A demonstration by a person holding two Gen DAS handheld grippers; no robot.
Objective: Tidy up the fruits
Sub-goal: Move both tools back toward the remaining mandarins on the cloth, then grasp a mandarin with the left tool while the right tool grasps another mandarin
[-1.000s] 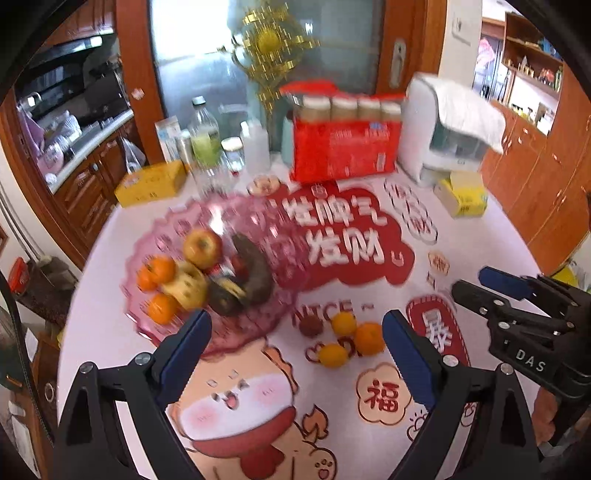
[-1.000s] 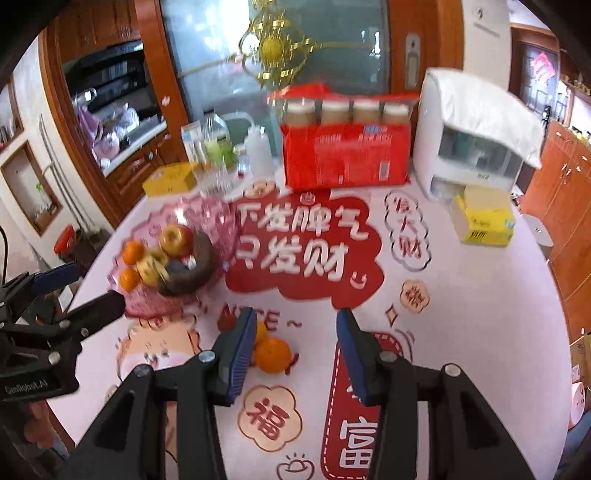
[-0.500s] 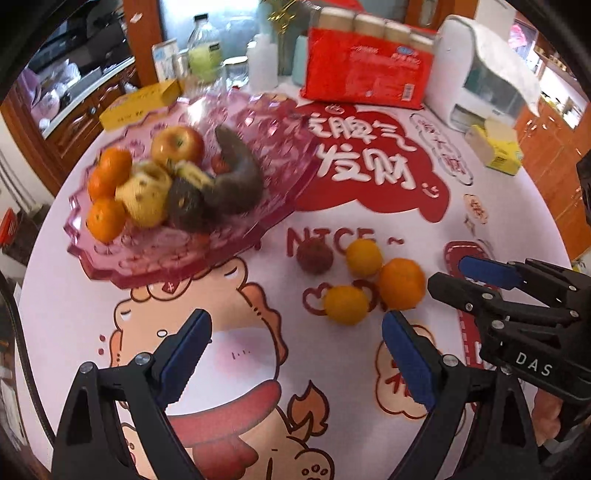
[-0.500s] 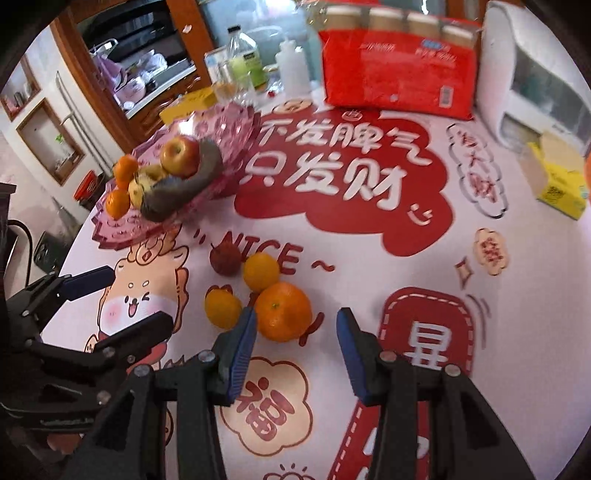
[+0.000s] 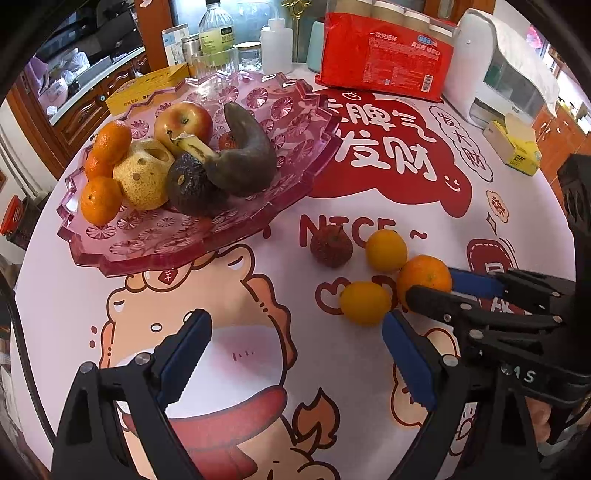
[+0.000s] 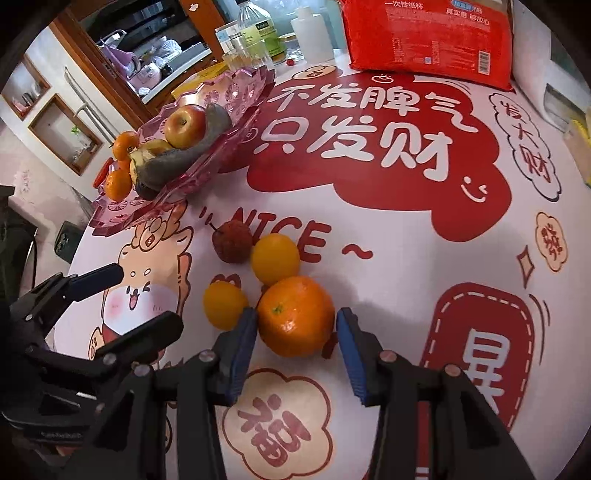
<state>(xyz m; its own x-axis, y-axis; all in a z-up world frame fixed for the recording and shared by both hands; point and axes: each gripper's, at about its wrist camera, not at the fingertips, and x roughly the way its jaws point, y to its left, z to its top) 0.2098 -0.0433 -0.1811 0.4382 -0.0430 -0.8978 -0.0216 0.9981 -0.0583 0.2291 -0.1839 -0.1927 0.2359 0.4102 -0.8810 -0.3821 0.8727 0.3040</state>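
Observation:
A pink glass fruit plate (image 5: 291, 155) (image 6: 236, 96) holds an apple (image 5: 183, 120), a pear, a dark banana (image 5: 247, 158), an avocado and mandarins. On the table lie a large orange (image 6: 295, 316) (image 5: 424, 275), two small yellow-orange fruits (image 6: 275, 258) (image 6: 224, 304) and a red lychee (image 6: 232, 240) (image 5: 330, 246). My right gripper (image 6: 296, 349) (image 5: 434, 286) is open, its fingers on either side of the large orange, the left pad close against it. My left gripper (image 5: 295, 354) (image 6: 144, 295) is open and empty above the cartoon print, left of the loose fruit.
At the back stand a red pack of paper cups (image 5: 384, 55), bottles and jars (image 5: 216, 33), a yellow box (image 5: 147, 86) and a white appliance (image 5: 495, 70). A yellow tissue pack (image 5: 517, 144) lies at the right. The round table's edge curves along the left.
Both grippers have moved forward and down toward the table. My right gripper now straddles the large orange, which lay ahead of its fingers half a second ago.

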